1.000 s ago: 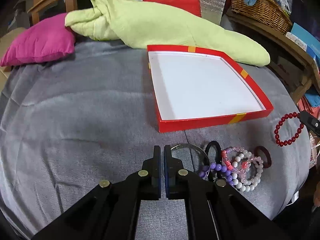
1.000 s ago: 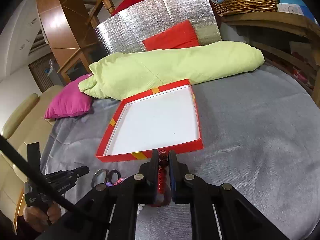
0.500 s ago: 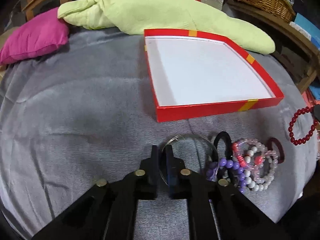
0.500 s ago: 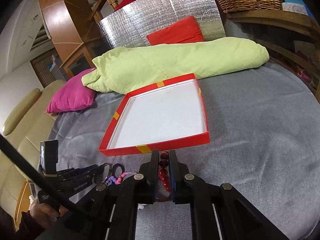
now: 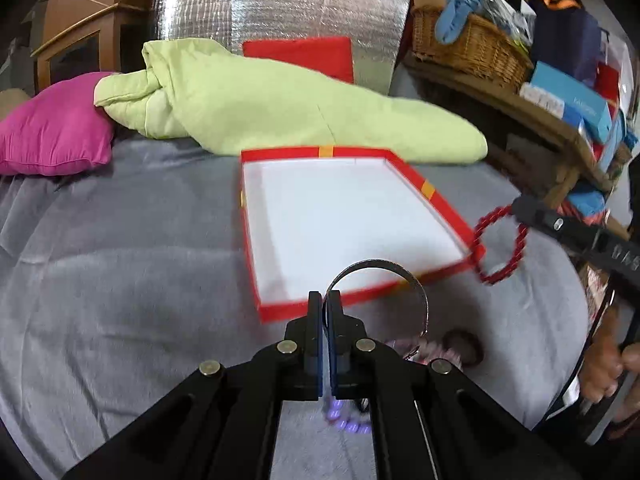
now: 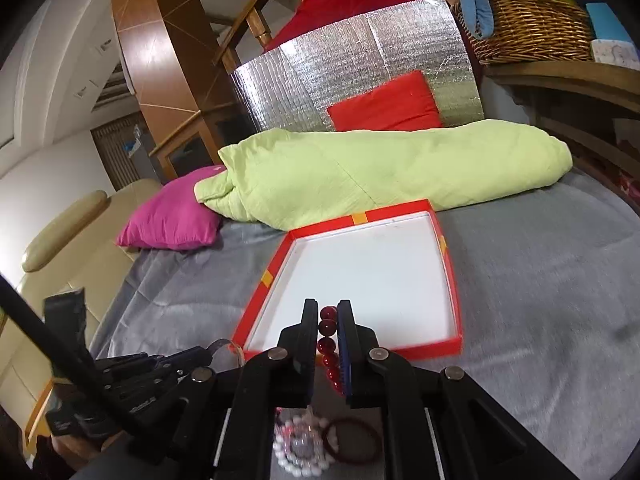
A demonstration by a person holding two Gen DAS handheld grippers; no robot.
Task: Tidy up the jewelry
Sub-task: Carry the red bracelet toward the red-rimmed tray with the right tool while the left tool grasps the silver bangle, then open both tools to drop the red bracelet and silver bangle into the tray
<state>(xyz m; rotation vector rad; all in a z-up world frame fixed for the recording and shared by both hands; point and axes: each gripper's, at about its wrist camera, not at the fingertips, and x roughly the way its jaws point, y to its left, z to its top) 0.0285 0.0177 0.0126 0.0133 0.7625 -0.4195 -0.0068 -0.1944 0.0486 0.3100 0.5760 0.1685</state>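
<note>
bangle (image 5: 404,280): shiny metal | beads (image 6: 327,336): glossy | bedcover (image 5: 120,280): matt cloth | basket (image 6: 532,24): woven wicker

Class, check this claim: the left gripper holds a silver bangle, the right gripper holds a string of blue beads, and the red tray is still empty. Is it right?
One detail is wrong. The right gripper holds a red bead bracelet, not blue beads, as the right wrist view shows. The left gripper does hold the silver bangle, and the red tray is empty.

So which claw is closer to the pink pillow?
Left. The left claw, shut on a silver bangle, is on the pink pillow's side of the red box. The right claw, holding red beads, is across the box.
</note>
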